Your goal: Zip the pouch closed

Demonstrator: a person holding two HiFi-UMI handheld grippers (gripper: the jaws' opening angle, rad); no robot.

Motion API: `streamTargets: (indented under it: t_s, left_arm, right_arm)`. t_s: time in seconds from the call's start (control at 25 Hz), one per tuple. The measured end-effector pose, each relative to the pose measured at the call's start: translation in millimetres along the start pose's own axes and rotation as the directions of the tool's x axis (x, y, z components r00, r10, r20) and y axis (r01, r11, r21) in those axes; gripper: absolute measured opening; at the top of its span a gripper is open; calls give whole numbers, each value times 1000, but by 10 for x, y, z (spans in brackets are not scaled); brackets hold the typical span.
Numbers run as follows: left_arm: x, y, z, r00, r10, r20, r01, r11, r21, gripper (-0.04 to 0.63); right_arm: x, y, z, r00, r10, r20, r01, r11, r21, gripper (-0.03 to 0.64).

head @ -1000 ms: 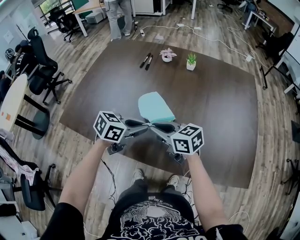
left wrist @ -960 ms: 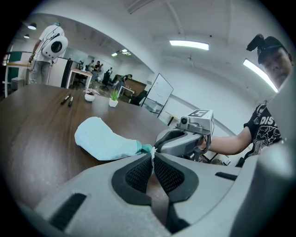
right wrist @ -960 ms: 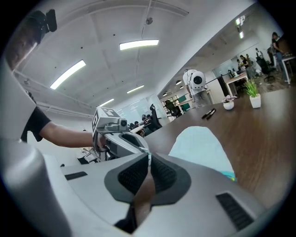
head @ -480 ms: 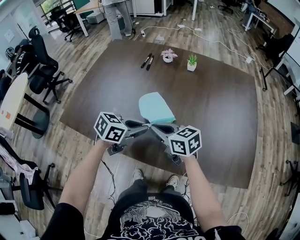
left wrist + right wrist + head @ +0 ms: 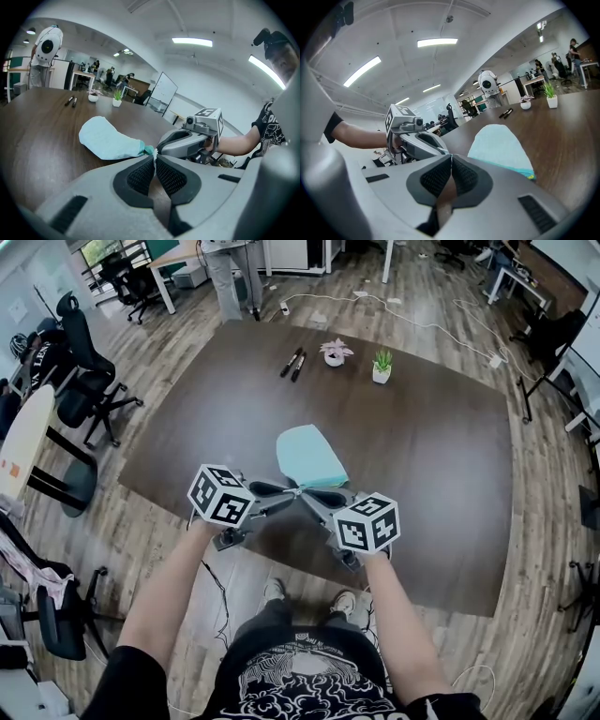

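Pouch [image 5: 309,454], pale blue, lay flat on dark table [image 5: 422,446], close to the near edge. The long axis ran from the person outward across the table. The broad rounded end pointed away, the narrow end toward the two grippers.

The head view gave the whole outline. The left gripper [image 5: 292,489] and right gripper [image 5: 303,492] came in from either side and their tips met at the narrow end. That view did not show the pads.

The left gripper view showed more. A small teal tab [image 5: 148,151] at the narrow end of the pouch [image 5: 105,138] reached the tips of the left gripper [image 5: 154,157]. The pads were pressed together with a thin pale sliver of that end pinched between them. The right gripper [image 5: 159,149] sat just beyond, tip to tip.

In the right gripper view, the jaws of the right gripper [image 5: 451,157] were closed tight with no gap. Nothing could be made out between the pads, so whether they nipped any part of the pouch was unclear. The pouch [image 5: 499,140] lay just beyond and to the right of the tips. A teal-and-yellow bit [image 5: 529,176] showed at its near corner, seen in no other view. The left gripper [image 5: 444,151] showed left of the tips.
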State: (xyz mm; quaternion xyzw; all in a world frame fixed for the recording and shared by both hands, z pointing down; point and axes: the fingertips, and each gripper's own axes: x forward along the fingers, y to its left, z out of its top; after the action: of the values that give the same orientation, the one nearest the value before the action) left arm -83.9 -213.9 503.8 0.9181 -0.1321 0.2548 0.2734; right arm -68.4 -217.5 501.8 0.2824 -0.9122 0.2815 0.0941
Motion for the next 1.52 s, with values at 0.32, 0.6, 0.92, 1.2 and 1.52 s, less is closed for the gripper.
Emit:
streamTargets:
  t_s: [0.32,0.6,0.92,1.2,1.52]
  left_arm:
    - [17,9,-39,1000,3,7,-3,1000,-25,23]
    - [-31,36,-117,1000,7,19,-6,999,-52,23]
    - [-65,109,-103,994,87,67,-79,991,-106,23]
    - [-77,123,-45,982,149,116,-130,979,-157,23]
    - [-88,131,62,979,155,133,-135,980,-146,23]
  right_arm:
    - [13,-19,-39,1000,-22,-13,22,1000,-7,3]
    - [24,-64,-85,999,-33,-33,34,999,23,2]
    - [71,-74,-62,995,-91,-36,92,996,20,2]
    - [60,-97,-12,992,-126,-17,126,992,15,2]
    - [23,-151,69,991,-131,0,131,991,12,3]
